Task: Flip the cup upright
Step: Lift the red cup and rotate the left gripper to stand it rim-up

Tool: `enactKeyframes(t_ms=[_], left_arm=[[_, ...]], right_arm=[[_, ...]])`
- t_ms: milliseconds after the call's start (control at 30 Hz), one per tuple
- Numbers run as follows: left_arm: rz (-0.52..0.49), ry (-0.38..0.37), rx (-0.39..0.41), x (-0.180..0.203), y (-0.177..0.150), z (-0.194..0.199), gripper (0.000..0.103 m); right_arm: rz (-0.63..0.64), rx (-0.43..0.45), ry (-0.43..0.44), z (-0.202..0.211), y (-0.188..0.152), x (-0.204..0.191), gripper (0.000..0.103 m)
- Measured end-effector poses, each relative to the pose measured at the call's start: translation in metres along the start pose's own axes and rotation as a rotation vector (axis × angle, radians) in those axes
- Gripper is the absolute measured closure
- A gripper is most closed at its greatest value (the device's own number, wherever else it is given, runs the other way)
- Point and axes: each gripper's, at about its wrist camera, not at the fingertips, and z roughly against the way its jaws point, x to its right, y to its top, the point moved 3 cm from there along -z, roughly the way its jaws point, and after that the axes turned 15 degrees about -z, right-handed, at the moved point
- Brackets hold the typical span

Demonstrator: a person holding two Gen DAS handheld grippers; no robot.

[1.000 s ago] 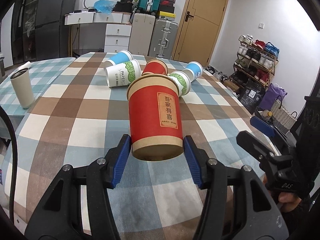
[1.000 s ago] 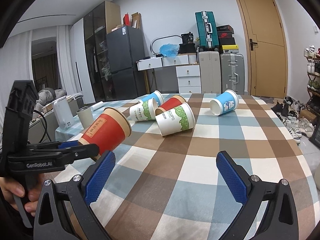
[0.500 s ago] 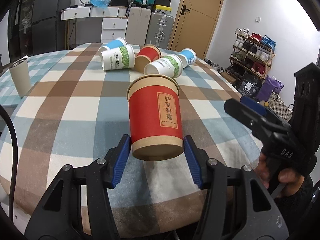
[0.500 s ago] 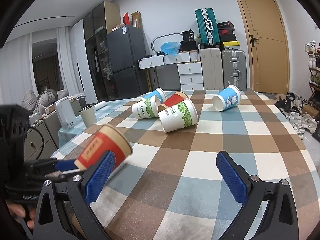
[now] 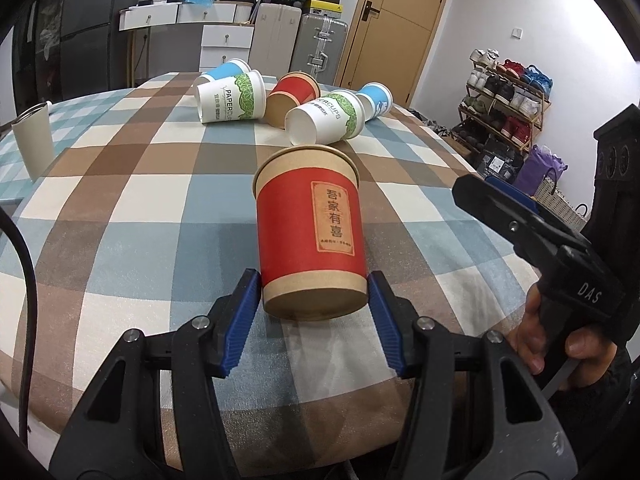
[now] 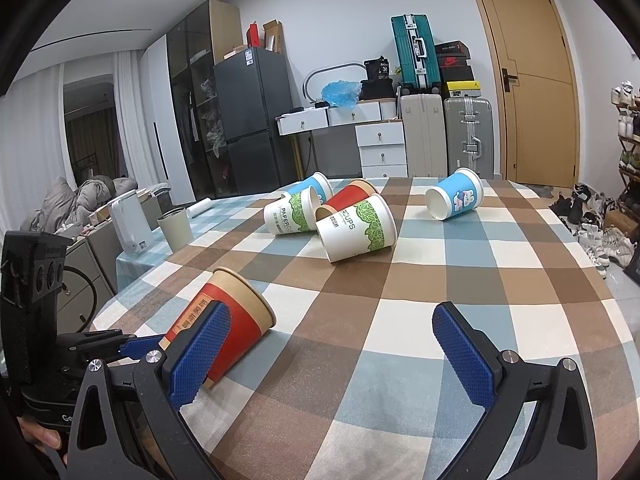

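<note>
Left wrist: left gripper (image 5: pixel 314 312) was clamped on the base end of the red cup (image 5: pixel 310 236), blue pads on both sides, rim pointing away toward the other cups (image 5: pixel 280 100). Right gripper (image 5: pixel 520 220) sat off to the right.

Right wrist: right gripper (image 6: pixel 332 356) jaws were wide apart, holding nothing. Red cup (image 6: pixel 236 326) was tilted near the checked tablecloth's (image 6: pixel 440 280) near-left edge, just beyond the left pad; can't tell whether it touched the cloth.

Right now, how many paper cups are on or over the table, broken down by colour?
Red: 2, one held in the left tongs as the red cup, one lying in the cluster
White with green leaves: 2
Blue: 2
Total: 6 paper cups
</note>
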Motion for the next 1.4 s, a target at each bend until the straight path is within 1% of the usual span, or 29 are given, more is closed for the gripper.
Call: enactKeyframes(t_ms=[67, 133, 167, 200, 233, 333, 400, 500, 567, 700, 800, 933, 1133, 1267, 1400], left_arm=[[0.002, -0.003, -0.005, -0.002, 0.0, -0.001, 0.047], [0.004, -0.003, -0.006, -0.003, 0.001, -0.002, 0.03], [0.005, -0.006, 0.002, -0.004, 0.002, -0.001, 0.027], [0.006, -0.007, 0.012, -0.005, 0.002, 0.0, 0.022], [0.005, -0.005, 0.016, -0.006, 0.003, 0.001, 0.02], [-0.007, 0.001, 0.018, -0.012, 0.006, 0.001, 0.019], [-0.006, 0.002, 0.036, -0.017, 0.008, 0.003, 0.017], [-0.002, 0.003, 0.067, -0.026, 0.013, 0.008, 0.001], [-0.014, 0.004, 0.097, -0.03, 0.019, 0.014, 0.001], [-0.045, 0.039, 0.136, -0.039, 0.029, 0.021, 0.001], [-0.056, 0.04, 0.169, -0.047, 0.035, 0.025, 0.001], [-0.09, 0.085, 0.174, -0.054, 0.038, 0.02, 0.001], [-0.099, 0.082, 0.204, -0.063, 0.034, 0.018, 0.001], [-0.123, 0.107, 0.199, -0.064, 0.031, 0.015, 0.001], [-0.11, 0.111, 0.188, -0.07, 0.026, 0.011, 0.001]], right_arm=[[-0.002, -0.001, 0.0, 0.0, 0.0, 0.0, 0.0], [-0.002, 0.0, 0.0, 0.0, 0.0, 0.0, 0.0], [-0.004, 0.0, 0.001, 0.0, 0.0, 0.0, 0.0], [-0.003, -0.001, 0.0, 0.0, 0.0, 0.0, 0.0], [-0.003, -0.002, 0.0, 0.0, 0.0, 0.0, 0.0], [-0.008, -0.004, -0.001, -0.001, 0.0, -0.001, 0.0], [-0.011, -0.009, -0.002, -0.001, -0.002, -0.001, 0.0], [-0.018, -0.02, -0.002, -0.002, -0.002, 0.002, 0.0], [-0.023, -0.028, -0.005, -0.003, -0.002, 0.001, 0.0], [-0.032, -0.04, -0.017, -0.005, 0.001, 0.002, 0.0], [-0.033, -0.056, -0.029, -0.006, 0.001, -0.001, 0.0], [-0.024, -0.089, -0.035, -0.011, 0.001, -0.006, 0.0], [-0.046, -0.166, -0.006, -0.023, 0.001, -0.018, 0.0], [-0.064, -0.212, 0.011, -0.032, 0.001, -0.025, 0.0], [-0.101, -0.25, 0.028, -0.042, 0.001, -0.028, 0.0]])
